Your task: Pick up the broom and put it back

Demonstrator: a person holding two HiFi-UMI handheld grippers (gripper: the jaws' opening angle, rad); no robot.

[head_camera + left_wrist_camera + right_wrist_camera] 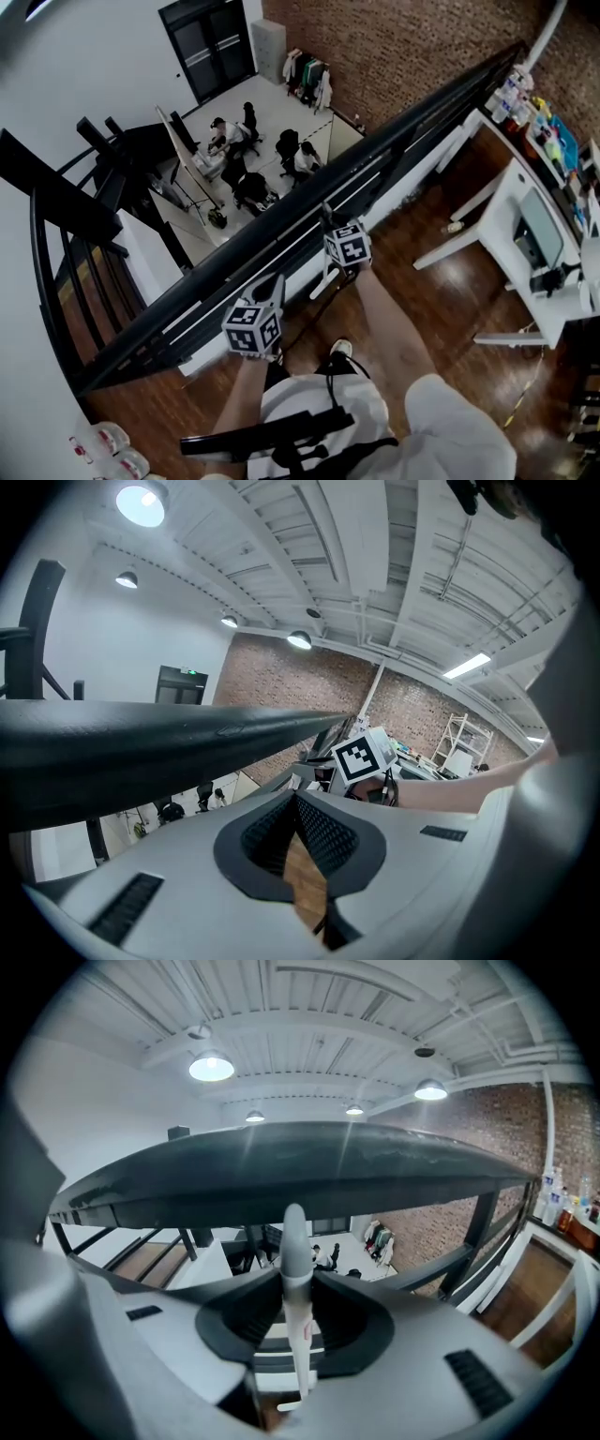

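Observation:
The broom shows as a pale, slim handle [293, 1279] standing upright between the jaws of my right gripper [295, 1326], which is shut on it. The handle's rounded top pokes up in front of the black railing; the brush end is hidden. In the head view the right gripper [330, 223] reaches toward the railing, and a pale stick [322, 283] shows just below its marker cube. My left gripper [270, 289] is lower and to the left, beside the railing. Its pads [323, 832] meet at the tips with nothing between them. The right gripper's cube [364, 757] shows beyond it.
A black handrail [375, 150] crosses diagonally ahead, with a drop to a lower floor where people sit at a table [211, 159]. A white desk [511, 216] with a monitor stands on the right on wood floor. Stairs [84, 281] descend at left.

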